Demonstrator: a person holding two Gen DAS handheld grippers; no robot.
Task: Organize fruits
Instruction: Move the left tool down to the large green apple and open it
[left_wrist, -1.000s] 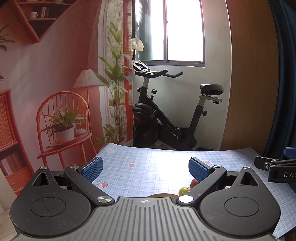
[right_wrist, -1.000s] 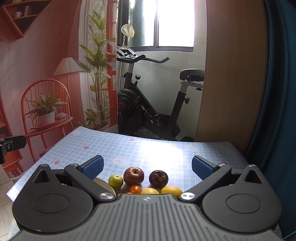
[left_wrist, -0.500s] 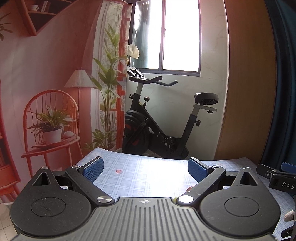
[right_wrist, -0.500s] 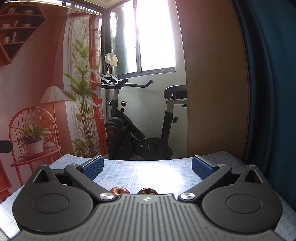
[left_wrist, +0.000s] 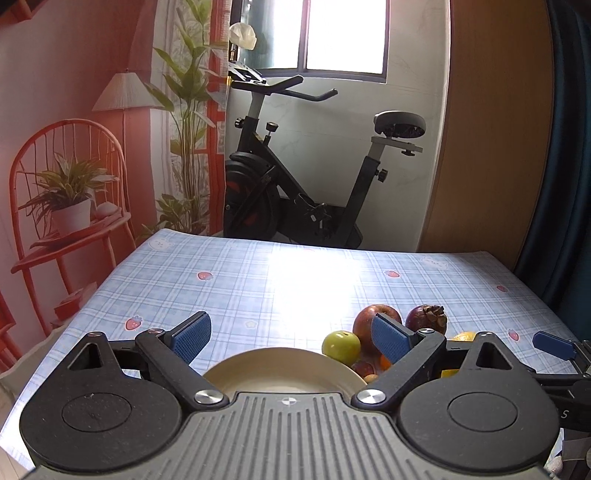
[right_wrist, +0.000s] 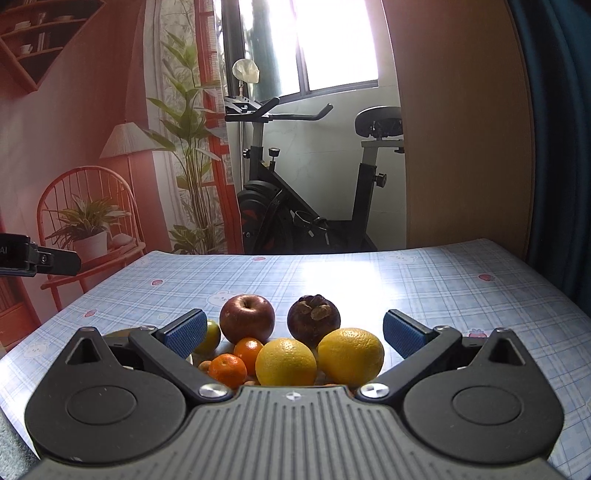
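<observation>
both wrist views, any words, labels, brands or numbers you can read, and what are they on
"S" - a lone white letter on the right gripper's black body, at the right edge of the left wrist view; the rest is cut off.
"AI" - partial white lettering on the left gripper's black body, at the left edge of the right wrist view; cut off, so uncertain.
Tablecloth: only strawberry and bunny pictures, no text.
Exercise bike: its console markings are too small to read.

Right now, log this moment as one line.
left gripper: open, over plate | right gripper: open, empty | fruits: on table, untouched
</observation>
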